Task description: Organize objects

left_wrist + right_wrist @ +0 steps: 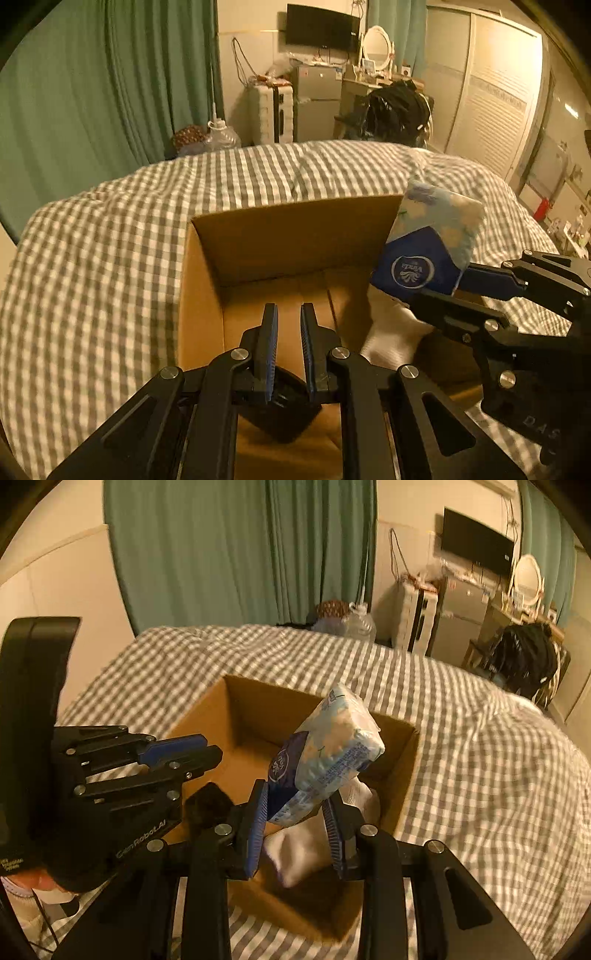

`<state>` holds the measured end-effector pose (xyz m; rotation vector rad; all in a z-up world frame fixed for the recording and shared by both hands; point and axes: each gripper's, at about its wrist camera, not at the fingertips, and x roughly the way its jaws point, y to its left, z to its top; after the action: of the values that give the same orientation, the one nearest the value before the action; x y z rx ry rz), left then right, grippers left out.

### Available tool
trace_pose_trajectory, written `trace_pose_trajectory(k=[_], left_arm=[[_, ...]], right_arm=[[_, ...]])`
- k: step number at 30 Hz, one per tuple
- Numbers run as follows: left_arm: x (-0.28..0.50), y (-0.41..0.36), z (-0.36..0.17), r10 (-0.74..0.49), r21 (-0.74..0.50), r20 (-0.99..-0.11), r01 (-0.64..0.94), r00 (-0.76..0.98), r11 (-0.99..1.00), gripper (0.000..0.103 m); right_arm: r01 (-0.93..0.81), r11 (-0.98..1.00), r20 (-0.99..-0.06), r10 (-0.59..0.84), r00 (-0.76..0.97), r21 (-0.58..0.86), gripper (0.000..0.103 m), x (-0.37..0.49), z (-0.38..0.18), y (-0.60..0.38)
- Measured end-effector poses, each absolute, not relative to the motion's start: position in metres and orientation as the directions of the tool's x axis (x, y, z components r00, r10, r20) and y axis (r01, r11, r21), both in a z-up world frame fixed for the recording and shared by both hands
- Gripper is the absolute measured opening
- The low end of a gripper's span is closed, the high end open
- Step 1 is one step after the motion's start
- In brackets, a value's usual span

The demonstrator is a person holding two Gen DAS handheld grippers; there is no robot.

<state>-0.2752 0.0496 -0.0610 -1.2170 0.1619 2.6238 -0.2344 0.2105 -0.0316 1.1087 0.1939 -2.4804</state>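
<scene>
Checked grey-and-white bedding covers the bed (110,240), which serves as our work surface and gives softly under whatever we rest on it. On it sits the open brown cardboard box (295,236), flaps up and mouth toward us, so we can drop things in from above. Inside, against the right wall, lies a white soft pouch (306,845), already stowed by the look of it. We carry the blue-and-white plastic tissue pack (332,746) in our right gripper (295,812), jaws pinching its lower end so the bulk tilts up over the box opening, ready to lower. Our left gripper (289,314) hovers over the box's near edge, jaws nearly pressed together and holding nothing, likely kept there to steady the box.
</scene>
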Motion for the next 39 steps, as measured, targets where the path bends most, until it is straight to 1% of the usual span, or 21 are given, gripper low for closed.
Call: trace_pose_trajectory(k=[3, 4, 5, 6, 8, 11, 12, 14, 16, 19, 20, 24, 29, 34, 39], left_arm=[[-0.279, 0.045, -0.071, 0.174, -0.014, -0.779, -0.261, -0.602, -0.965, 0.016], [-0.279, 0.044, -0.074, 0.174, -0.019, -0.787, -0.259, -0.592, -0.966, 0.021], [-0.279, 0.042, -0.075, 0.172, -0.022, -0.793, -0.255, -0.585, -0.967, 0.029], [-0.278, 0.042, -0.074, 0.169, -0.021, -0.794, -0.251, -0.584, -0.968, 0.034], [-0.272, 0.041, -0.067, 0.162, -0.016, -0.787, -0.243, -0.595, -0.97, 0.059], [-0.255, 0.038, -0.049, 0.154, -0.006, -0.765, -0.232, -0.625, -0.973, 0.074], [-0.249, 0.037, -0.041, 0.151, -0.004, -0.759, -0.228, -0.633, -0.974, 0.076], [-0.236, 0.034, -0.025, 0.143, 0.003, -0.743, -0.216, -0.654, -0.976, 0.086], [-0.219, 0.03, -0.007, 0.137, 0.008, -0.721, -0.206, -0.679, -0.978, 0.093], [-0.194, 0.024, 0.017, 0.121, 0.028, -0.692, -0.194, -0.711, -0.981, 0.096], [-0.187, 0.024, 0.024, 0.116, 0.034, -0.685, -0.19, -0.72, -0.981, 0.098], [-0.152, 0.013, 0.045, 0.103, 0.041, -0.656, -0.172, -0.748, -0.984, 0.101], [-0.118, 0.0, 0.043, 0.079, 0.044, -0.662, -0.144, -0.746, -0.989, 0.102], [-0.098, -0.008, 0.015, 0.024, 0.068, -0.688, -0.098, -0.725, -0.993, 0.102], [-0.093, -0.014, -0.025, 0.026, 0.044, -0.724, -0.085, -0.689, -0.995, 0.102]], right_arm=[[0.411, -0.91, -0.745, -0.312, -0.59, 0.056, 0.032, -0.243, -0.045, 0.215], [0.409, -0.91, -0.743, -0.315, -0.591, 0.061, 0.035, -0.244, -0.047, 0.216], [0.408, -0.91, -0.737, -0.32, -0.595, 0.066, 0.038, -0.243, -0.047, 0.219], [0.406, -0.911, -0.732, -0.323, -0.6, 0.069, 0.048, -0.242, -0.047, 0.221], [0.393, -0.917, -0.708, -0.323, -0.628, 0.07, 0.057, -0.235, -0.039, 0.227], [0.369, -0.926, -0.667, -0.328, -0.669, 0.085, 0.059, -0.223, -0.016, 0.237], [0.363, -0.928, -0.658, -0.328, -0.678, 0.089, 0.062, -0.217, -0.009, 0.24], [0.354, -0.932, -0.639, -0.322, -0.699, 0.082, 0.065, -0.203, 0.007, 0.245], [0.349, -0.935, -0.619, -0.308, -0.723, 0.058, 0.067, -0.183, 0.025, 0.248], [0.339, -0.94, -0.587, -0.29, -0.756, 0.028, 0.074, -0.16, 0.053, 0.25], [0.336, -0.942, -0.576, -0.285, -0.766, 0.019, 0.074, -0.149, 0.063, 0.25], [0.333, -0.943, -0.549, -0.272, -0.79, -0.012, 0.08, -0.113, 0.089, 0.247], [0.331, -0.942, -0.531, -0.255, -0.808, -0.052, 0.083, -0.07, 0.105, 0.24], [0.342, -0.938, -0.559, -0.254, -0.789, -0.057, 0.084, -0.049, 0.085, 0.234], [0.349, -0.936, -0.616, -0.253, -0.746, -0.038, 0.084, -0.051, 0.037, 0.228]])
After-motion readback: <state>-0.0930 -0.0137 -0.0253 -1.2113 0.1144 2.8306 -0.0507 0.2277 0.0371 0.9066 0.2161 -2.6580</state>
